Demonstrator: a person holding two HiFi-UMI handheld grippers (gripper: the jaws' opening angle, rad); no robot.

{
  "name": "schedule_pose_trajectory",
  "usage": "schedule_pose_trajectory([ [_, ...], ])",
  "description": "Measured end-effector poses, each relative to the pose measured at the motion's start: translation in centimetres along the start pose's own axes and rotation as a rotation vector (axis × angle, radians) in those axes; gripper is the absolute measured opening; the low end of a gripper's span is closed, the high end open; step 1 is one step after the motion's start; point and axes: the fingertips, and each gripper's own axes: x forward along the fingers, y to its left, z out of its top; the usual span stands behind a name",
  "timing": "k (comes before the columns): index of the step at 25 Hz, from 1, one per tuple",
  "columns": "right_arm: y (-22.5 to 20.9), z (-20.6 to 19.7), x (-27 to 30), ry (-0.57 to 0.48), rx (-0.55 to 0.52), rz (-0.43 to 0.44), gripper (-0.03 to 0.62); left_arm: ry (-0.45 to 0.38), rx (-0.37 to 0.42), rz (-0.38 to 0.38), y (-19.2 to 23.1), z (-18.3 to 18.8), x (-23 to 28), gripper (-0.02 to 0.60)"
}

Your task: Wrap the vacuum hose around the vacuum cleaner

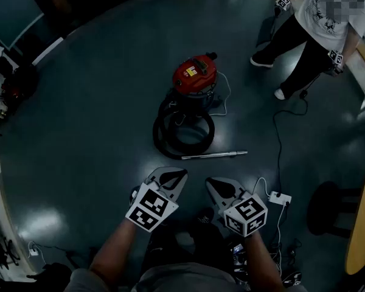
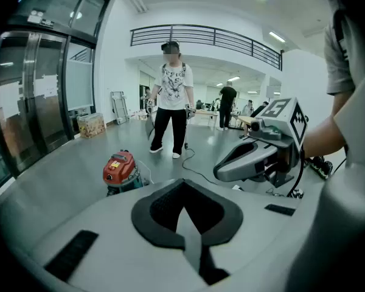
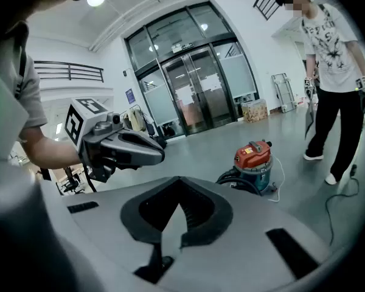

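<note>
Glossy grey floor (image 1: pixel 97 102), glass doors (image 3: pixel 198 87), white walls (image 2: pixel 118 59) w/ balcony rail (image 2: pixel 201 34)

Nothing legible — the yellow label (image 1: pixel 190 72) on the vacuum cleaner (image 1: pixel 199 83) is too blurred.

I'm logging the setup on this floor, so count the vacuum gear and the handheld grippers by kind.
Vacuum cleaner: 1
Black hose: 1
Metal wand tube: 1
Grippers: 2, left gripper and right gripper
Total: 5
</note>
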Motion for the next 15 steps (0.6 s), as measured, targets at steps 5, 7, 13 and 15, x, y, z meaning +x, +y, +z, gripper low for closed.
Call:
schedule_pose_trajectory([
  [5,7.1,4.9,0.4,-0.091,0.001,-0.021,0.006,-0.056,0.005,0.064,1.2,0.8,-7.6,0.006],
  [7,9.9,7.0,0.3,-0.129,-0.014,-0.031,0.006,-0.095,-0.002,0.058,1.2,1.3,-10.6,0.006],
  [13,17.0,12.3,-0.1,-0.241,-0.063,-0.073,0.006,-0.226,0.013,0.047,1.2,4.2,-18.7,0.006],
  [15,18.7,13.8,-0.2,-0.288,-0.058,-0.1,0.006,-0.252,0.017,0.056,1.6,4.7,-20.6,0.006],
])
